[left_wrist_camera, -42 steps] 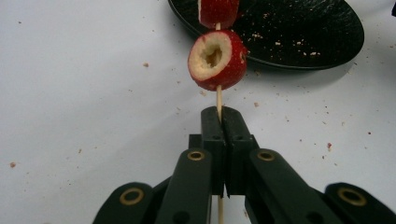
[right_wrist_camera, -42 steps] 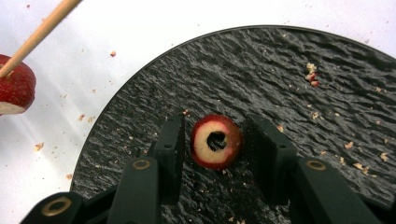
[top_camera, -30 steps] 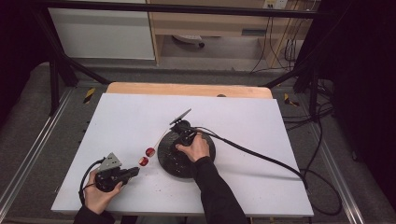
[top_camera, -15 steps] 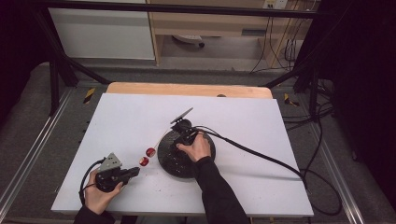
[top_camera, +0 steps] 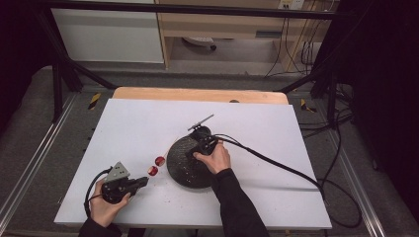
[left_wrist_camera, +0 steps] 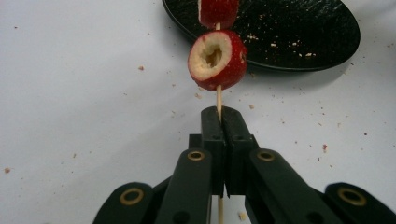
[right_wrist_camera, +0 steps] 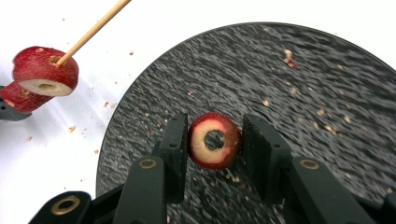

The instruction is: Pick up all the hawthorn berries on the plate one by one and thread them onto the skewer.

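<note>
The right gripper [right_wrist_camera: 215,142] stands with its jaws apart around a cored red fruit slice [right_wrist_camera: 214,140] on the round black plate [right_wrist_camera: 299,93], one jaw touching it. An uneven squeeze could probably flick the slice aside. The left gripper [left_wrist_camera: 220,122] is clamped on a thin wooden skewer [left_wrist_camera: 218,100], whose two threaded slices [left_wrist_camera: 217,59] ahead of the jaws might slide off if it tilts

The left gripper [left_wrist_camera: 219,119] has both jaws closed on a thin wooden skewer [left_wrist_camera: 218,99]. Two cored red fruit pieces [left_wrist_camera: 217,59] are threaded on the skewer. A black plate [left_wrist_camera: 299,32] lies beyond on the crumb-speckled white counter [left_wrist_camera: 84,93]
</note>
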{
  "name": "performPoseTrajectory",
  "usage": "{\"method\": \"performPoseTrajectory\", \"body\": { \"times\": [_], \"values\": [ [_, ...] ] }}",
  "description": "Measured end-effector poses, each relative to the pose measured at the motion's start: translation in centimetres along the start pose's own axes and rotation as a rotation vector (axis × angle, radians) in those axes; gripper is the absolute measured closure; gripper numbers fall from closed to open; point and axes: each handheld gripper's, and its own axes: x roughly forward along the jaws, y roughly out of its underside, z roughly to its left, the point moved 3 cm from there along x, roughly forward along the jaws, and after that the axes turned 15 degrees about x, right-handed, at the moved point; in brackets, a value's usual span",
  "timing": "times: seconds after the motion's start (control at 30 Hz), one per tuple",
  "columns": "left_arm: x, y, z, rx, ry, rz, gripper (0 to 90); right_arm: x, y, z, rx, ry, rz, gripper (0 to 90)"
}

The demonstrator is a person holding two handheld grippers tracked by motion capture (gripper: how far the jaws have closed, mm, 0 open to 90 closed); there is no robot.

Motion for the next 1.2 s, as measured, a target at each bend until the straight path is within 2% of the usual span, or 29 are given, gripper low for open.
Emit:
{"method": "performPoseTrajectory", "body": {
  "times": [0.17, 0.47, 0.83, 1.2],
  "values": [
    [0.1, -0.1, -0.1, 0.004, 0.001, 0.002, 88.5, -0.9, 1.0, -0.8, 0.017, -0.023, -0.037, 62.5],
    [0.3, -0.3, -0.5, 0.011, 0.001, 0.004, 88.5, -2.4, 2.7, -2.2, 0.046, -0.078, -0.148, 62.5],
    [0.6, -0.6, -0.9, 0.018, 0.004, 0.006, 88.5, -3.4, 4.9, -3.4, 0.103, -0.173, -0.271, 62.6],
    [1.1, -1.3, -1.5, 0.021, 0.009, 0.008, 88.5, -4.2, 6.2, -4.3, 0.139, -0.206, -0.360, 62.6]
  ]
}}
